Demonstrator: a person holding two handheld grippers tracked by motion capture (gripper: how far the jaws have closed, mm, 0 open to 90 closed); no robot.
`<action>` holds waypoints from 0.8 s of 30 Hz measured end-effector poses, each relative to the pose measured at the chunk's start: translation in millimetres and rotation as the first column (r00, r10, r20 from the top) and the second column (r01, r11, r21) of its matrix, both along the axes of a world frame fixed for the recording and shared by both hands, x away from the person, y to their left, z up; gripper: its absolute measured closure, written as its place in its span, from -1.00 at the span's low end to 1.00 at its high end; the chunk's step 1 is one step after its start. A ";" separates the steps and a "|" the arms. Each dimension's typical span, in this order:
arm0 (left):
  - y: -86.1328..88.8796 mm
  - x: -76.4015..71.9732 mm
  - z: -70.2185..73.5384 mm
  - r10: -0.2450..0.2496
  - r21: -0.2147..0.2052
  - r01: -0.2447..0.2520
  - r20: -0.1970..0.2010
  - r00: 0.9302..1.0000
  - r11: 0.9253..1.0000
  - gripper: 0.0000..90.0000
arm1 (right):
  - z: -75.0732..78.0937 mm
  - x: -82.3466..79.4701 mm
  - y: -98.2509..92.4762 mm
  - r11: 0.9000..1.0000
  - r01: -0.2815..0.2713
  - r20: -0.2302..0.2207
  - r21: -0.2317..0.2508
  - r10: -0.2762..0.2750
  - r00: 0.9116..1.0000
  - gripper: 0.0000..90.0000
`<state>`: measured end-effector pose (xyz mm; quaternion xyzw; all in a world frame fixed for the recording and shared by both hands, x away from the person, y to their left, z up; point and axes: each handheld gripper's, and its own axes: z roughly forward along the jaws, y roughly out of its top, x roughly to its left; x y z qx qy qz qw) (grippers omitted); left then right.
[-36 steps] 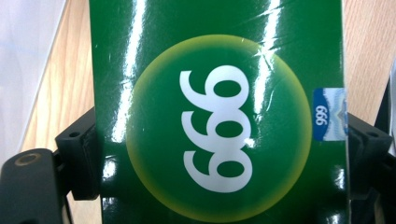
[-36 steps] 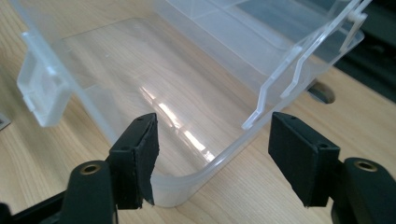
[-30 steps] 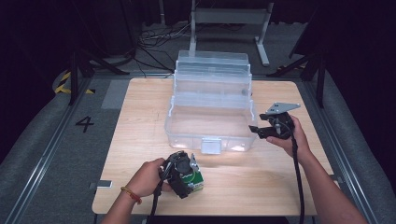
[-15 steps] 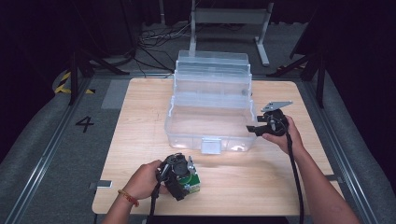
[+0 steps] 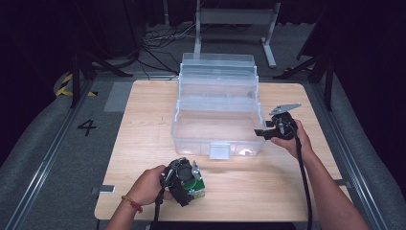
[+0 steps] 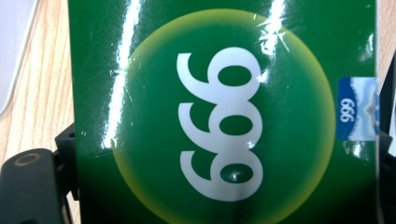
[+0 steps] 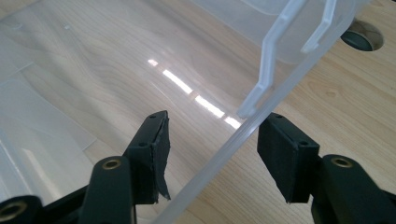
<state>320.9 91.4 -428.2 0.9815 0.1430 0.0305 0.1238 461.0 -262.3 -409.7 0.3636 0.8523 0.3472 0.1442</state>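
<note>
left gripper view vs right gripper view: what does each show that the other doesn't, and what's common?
Left gripper view: a green box printed with 999, close up between its jaws. Right gripper view: the clear plastic bin's wall running between its black pads, which have just been closing and do not yet press it. Shared: the light wooden table.

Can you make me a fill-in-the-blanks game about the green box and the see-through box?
1. The left gripper is shut on a ____ box with white digits.
2. The number printed on it is ____.
3. The clear plastic box stands on a ____ table.
4. The right gripper has its jaws on either side of the clear box's ____.

Missing words: green; 999; wooden; rim
</note>
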 end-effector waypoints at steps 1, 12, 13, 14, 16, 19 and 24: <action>0.1 0.2 -0.8 0.000 -0.008 0.000 0.000 1.000 1.000 -0.70 | -0.2 -0.8 -0.2 1.000 0.004 0.004 0.000 -0.004 1.000 0.02; -0.4 1.1 -1.6 -0.015 0.000 0.015 -0.002 1.000 1.000 -0.70 | -0.1 -14.3 2.7 1.000 0.017 0.030 -0.015 -0.016 0.999 0.05; -0.4 1.1 -1.6 -0.015 0.000 0.015 -0.002 1.000 1.000 -0.70 | -0.1 -14.3 2.7 1.000 0.017 0.030 -0.015 -0.016 0.999 0.05; -0.4 1.0 -1.4 -0.015 0.004 0.015 -0.001 1.000 1.000 -0.70 | -0.1 -16.0 3.2 1.000 0.016 0.030 -0.015 -0.015 0.999 0.04; -0.5 0.6 -1.6 -0.011 0.003 0.011 0.000 1.000 1.000 -0.71 | 0.0 -22.5 5.1 1.000 0.019 0.028 -0.013 -0.018 0.999 0.04; -0.6 0.6 -2.0 -0.011 0.000 0.011 0.002 1.000 1.000 -0.71 | 0.3 -26.1 6.4 1.000 0.023 0.028 -0.015 -0.023 0.999 0.04; -0.9 0.2 -1.1 -0.008 0.012 0.008 0.002 1.000 1.000 -0.71 | 0.8 -34.3 10.5 0.999 0.026 0.028 -0.028 -0.025 0.999 0.03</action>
